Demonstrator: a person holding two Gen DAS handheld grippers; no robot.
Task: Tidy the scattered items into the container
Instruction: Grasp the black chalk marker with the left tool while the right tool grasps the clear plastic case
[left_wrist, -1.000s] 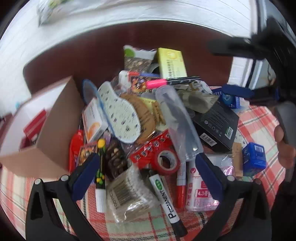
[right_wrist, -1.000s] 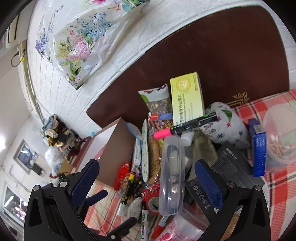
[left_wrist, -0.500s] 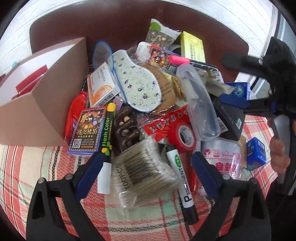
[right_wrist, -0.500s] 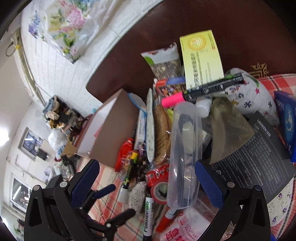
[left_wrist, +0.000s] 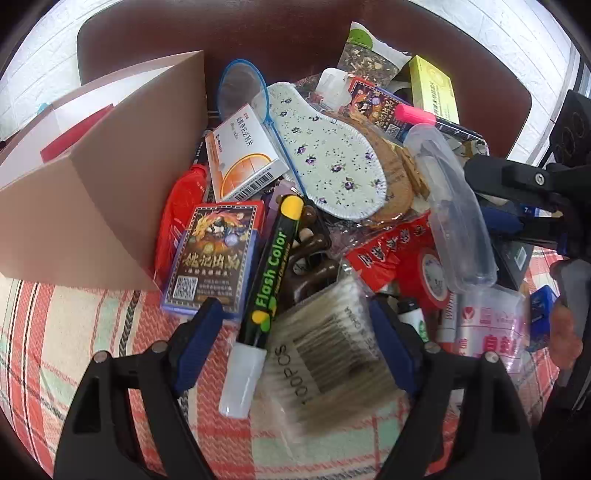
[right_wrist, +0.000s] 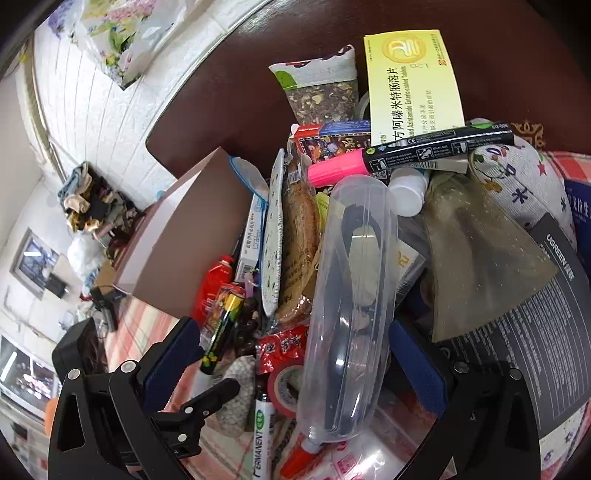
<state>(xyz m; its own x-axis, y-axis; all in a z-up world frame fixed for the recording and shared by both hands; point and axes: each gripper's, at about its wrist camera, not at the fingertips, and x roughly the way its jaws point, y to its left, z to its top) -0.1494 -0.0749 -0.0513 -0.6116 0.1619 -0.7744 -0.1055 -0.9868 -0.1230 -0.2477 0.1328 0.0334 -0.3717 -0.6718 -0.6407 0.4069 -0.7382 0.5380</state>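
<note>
A heap of small items lies on a checked cloth (left_wrist: 92, 332) beside an open cardboard box (left_wrist: 110, 166). My left gripper (left_wrist: 295, 332) hangs low over the near edge of the heap. Its jaws are closing, with a black "Flash Color" marker (left_wrist: 271, 269) and a bag of cotton swabs (left_wrist: 332, 343) between them; the pads are not pressing on either. My right gripper (right_wrist: 295, 358) is open and straddles a long clear plastic case (right_wrist: 351, 295) without gripping it. The box (right_wrist: 184, 236) appears at the left in the right wrist view.
Around them lie a flowered insole (left_wrist: 325, 147), a card deck (left_wrist: 214, 258), red tape (left_wrist: 432, 273), a pink-capped marker (right_wrist: 406, 155), a yellow medicine box (right_wrist: 410, 81) and a black UGREEN box (right_wrist: 546, 332). A brown chair back (left_wrist: 295, 29) stands behind. A hand (left_wrist: 565, 332) is at the right.
Both grippers have sunk closer to the heap, which now fills the views. The left jaws have narrowed around the marker and the swab bag. The right jaws stay wide.
</note>
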